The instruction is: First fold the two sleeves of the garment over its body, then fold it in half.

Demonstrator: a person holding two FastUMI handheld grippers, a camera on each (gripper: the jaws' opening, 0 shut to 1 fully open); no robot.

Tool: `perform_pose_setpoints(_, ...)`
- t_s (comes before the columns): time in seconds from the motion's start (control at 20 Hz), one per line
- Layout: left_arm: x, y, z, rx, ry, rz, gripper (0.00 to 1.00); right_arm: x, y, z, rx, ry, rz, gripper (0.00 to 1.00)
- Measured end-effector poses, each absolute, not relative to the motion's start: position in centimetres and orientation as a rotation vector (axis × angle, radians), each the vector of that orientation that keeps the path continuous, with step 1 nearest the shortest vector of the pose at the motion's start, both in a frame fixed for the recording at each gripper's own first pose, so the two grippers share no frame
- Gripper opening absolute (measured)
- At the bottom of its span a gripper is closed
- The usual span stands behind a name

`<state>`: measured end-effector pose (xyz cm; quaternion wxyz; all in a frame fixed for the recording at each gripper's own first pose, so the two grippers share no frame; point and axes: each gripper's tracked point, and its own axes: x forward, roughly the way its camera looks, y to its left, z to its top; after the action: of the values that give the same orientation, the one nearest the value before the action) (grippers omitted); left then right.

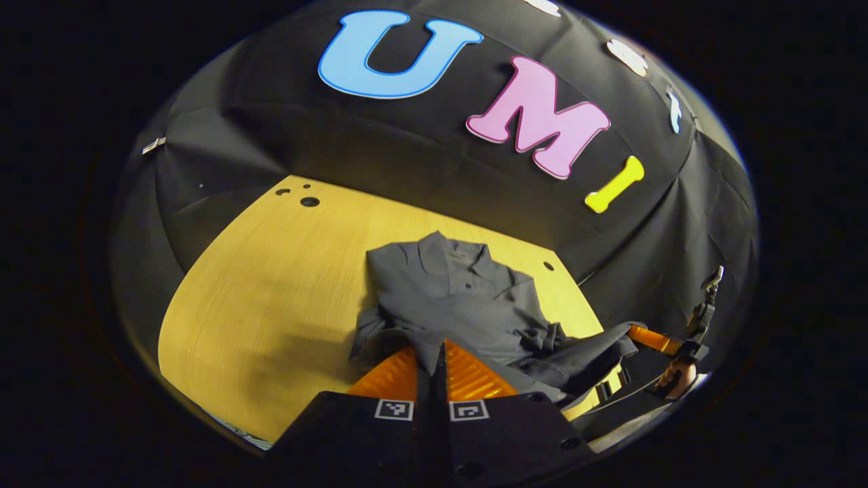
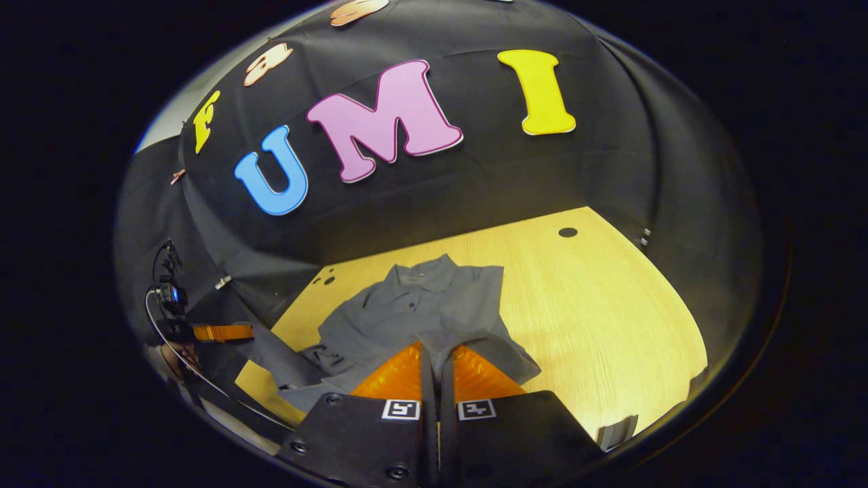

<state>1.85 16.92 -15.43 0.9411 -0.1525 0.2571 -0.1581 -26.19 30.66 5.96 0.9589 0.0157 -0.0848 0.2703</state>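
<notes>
A grey polo shirt [image 1: 461,298] lies collar-away on the yellow wooden table [image 1: 271,291]. My left gripper [image 1: 434,356] is shut on the shirt's near edge, with a fold of cloth pinched between its fingers. In the right gripper view, my right gripper [image 2: 437,354] is likewise shut on the near edge of the shirt [image 2: 413,312]. The cloth between the two grippers is lifted and bunched. The right gripper [image 1: 637,333] also shows at the far right of the left gripper view, and the left gripper [image 2: 247,332] at the far left of the right gripper view.
Black cloth walls close the table [image 2: 597,305] in at the back and sides. Round holes [image 1: 310,201] pierce the tabletop near its far corners. A hand [image 1: 678,376] holds the right gripper past the table's edge. Bare wood lies on either side of the shirt.
</notes>
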Motion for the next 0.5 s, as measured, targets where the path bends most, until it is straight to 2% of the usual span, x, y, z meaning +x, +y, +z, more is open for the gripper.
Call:
perform_pose_setpoints(0.2,5.2,16.3,-13.1,-0.299,0.456,-0.329,0.09,-24.9,31.9,9.6,0.058,-0.237,0.564,0.06)
perform_pose_setpoints(0.25,6.1,16.3,-12.5,-0.297,0.442,-0.33,0.02,-24.5,32.4,10.4,0.065,-0.249,0.569,0.06)
perform_pose_setpoints(0.3,7.1,16.1,-12.1,-0.297,0.429,-0.328,0.05,-23.9,32.6,11.1,0.064,-0.261,0.57,0.06)
perform_pose_setpoints(0.5,11.4,16.1,-11.3,-0.3,0.399,-0.306,0.05,-21.0,33.0,13.2,0.056,-0.282,0.548,0.06)
